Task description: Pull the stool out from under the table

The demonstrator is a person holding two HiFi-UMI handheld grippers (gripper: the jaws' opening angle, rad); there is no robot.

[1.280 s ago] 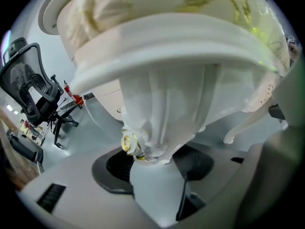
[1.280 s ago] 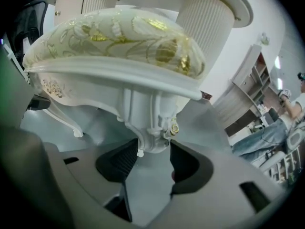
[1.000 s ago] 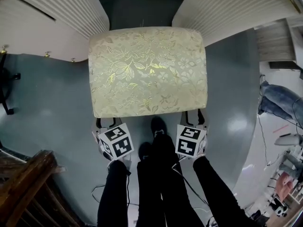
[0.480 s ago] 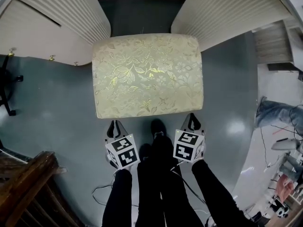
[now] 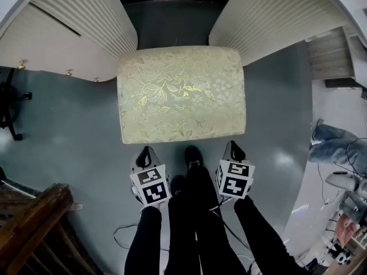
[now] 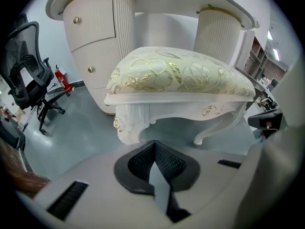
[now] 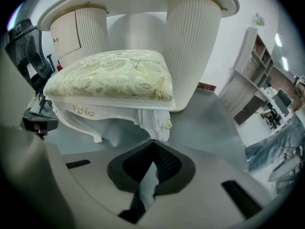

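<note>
Right in front of the knee gap of the table, the stool sits on the grey floor, nearly all of its gold floral cushion out in the open; only the far edge lines up with the fronts of the two fluted pedestals, so I'd call the pull pretty much done; maybe a bit more if you want real room to sit. Both tools hang low, either side of the person's legs; the left hand-held gripper is clenched with nothing in it, tip pointing at the stool's near left corner but clearly apart from it; the right hand-held gripper is the same deal, clamped on thin air just short of the near right corner. Each gripper view shows the mesh pads pressed together, with the carved white frame and a front leg beyond them, not between them. My guess on the symmetry: one tool per front corner makes sense for dragging the seat straight back instead of letting it swivel into a pedestal; parked shut and off the wood like this, they read as let go rather than set up for another grab. An office chair stands off to the left, well clear.
</note>
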